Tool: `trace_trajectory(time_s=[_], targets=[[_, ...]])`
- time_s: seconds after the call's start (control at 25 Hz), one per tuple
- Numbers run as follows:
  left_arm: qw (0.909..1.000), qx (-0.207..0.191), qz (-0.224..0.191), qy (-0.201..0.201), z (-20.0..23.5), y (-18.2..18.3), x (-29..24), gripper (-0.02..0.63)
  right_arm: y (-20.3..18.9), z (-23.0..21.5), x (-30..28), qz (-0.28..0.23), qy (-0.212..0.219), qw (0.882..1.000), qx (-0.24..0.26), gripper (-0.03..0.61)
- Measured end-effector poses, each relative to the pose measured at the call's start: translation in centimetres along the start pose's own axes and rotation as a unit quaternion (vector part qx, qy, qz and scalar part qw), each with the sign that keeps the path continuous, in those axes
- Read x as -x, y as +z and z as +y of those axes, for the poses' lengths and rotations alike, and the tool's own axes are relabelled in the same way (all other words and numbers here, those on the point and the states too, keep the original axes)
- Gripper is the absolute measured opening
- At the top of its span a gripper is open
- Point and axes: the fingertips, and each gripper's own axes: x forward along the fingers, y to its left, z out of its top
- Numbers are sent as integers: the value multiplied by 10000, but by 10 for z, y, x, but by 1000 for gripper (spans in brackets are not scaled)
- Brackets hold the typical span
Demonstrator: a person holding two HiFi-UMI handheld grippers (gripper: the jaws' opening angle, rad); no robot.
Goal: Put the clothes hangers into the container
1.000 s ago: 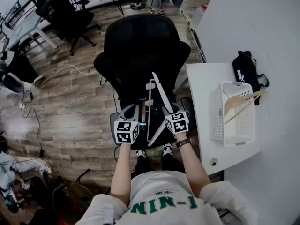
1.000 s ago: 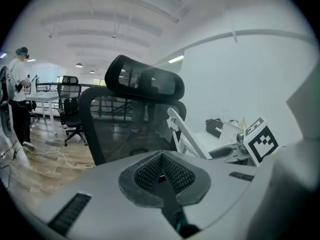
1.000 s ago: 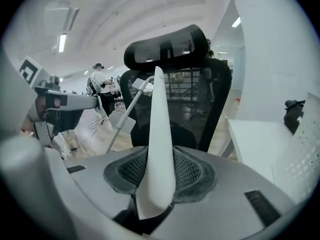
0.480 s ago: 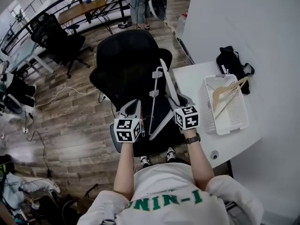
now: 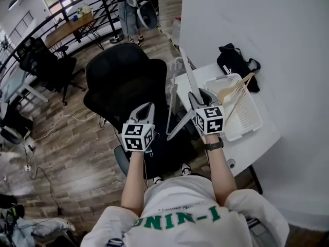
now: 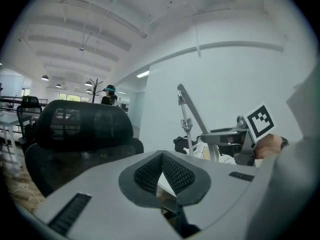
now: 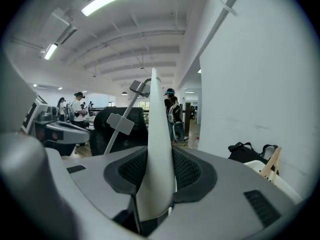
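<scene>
Only the right gripper view shows the right gripper [image 7: 158, 156] jaws clamping the white hanger [image 7: 156, 116]. The left gripper [image 6: 162, 158] jaws meet, empty.

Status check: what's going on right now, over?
Right gripper shut on white hanger. Left gripper shut, empty. Basket beside it, wooden hanger inside. Nothing blocking.

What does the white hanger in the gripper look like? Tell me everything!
The white hanger looks like smooth pale plastic. It has two flat arms that meet at a bend, and a thin bar carrying two small clips. The right gripper is shut on it near that bend, so it stands tilted up in the air, between the black chair and the white table. Only that gripper's pads touch it.
</scene>
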Motion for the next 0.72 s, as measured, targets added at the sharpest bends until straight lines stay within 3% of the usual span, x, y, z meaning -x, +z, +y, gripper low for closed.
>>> trace_trajectory(time_s=[0.4,0.72], targets=[[9942,-514,-283,-902,-83,57,-56,14,55,-113,53,-431,-972,9940,267,156],[9860,-696,-291,-1487,-150,59,-96,14,65,-212,118,-579,-1785,9816,348,157]])
